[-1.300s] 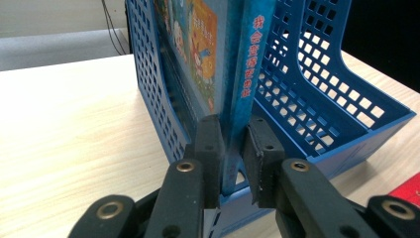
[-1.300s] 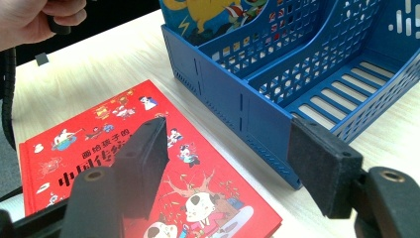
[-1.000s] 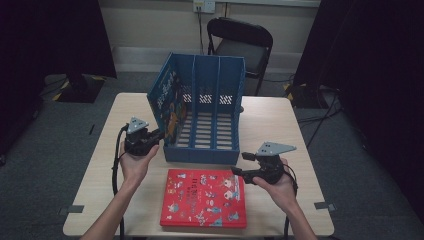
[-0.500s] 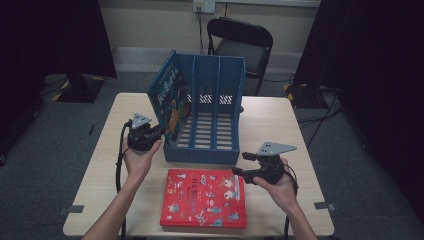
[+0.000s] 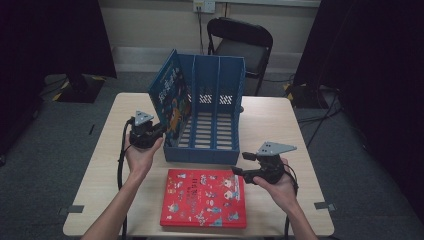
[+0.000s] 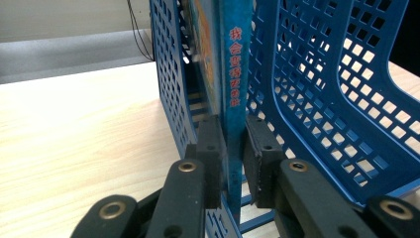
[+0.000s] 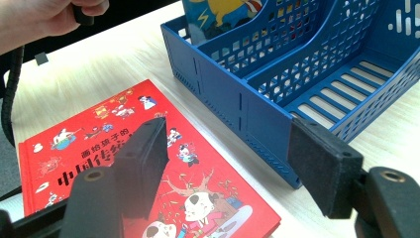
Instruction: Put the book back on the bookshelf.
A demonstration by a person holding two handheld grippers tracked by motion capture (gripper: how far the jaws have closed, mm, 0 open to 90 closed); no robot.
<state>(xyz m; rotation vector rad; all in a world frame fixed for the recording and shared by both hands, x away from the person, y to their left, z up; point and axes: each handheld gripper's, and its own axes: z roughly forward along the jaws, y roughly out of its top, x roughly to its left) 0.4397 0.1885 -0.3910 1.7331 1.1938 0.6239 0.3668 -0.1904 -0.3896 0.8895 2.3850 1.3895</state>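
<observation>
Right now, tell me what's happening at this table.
A person is filing books into a blue file rack on the table. The left gripper is closed on the spine of a blue book standing upright in the rack's leftmost slot. The right gripper hovers with its jaws open over the near right corner of a red picture book, which lies flat on the table in front of the rack, not yet gripped.

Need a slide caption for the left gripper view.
Left gripper clamps blue book upright in the rack.
</observation>
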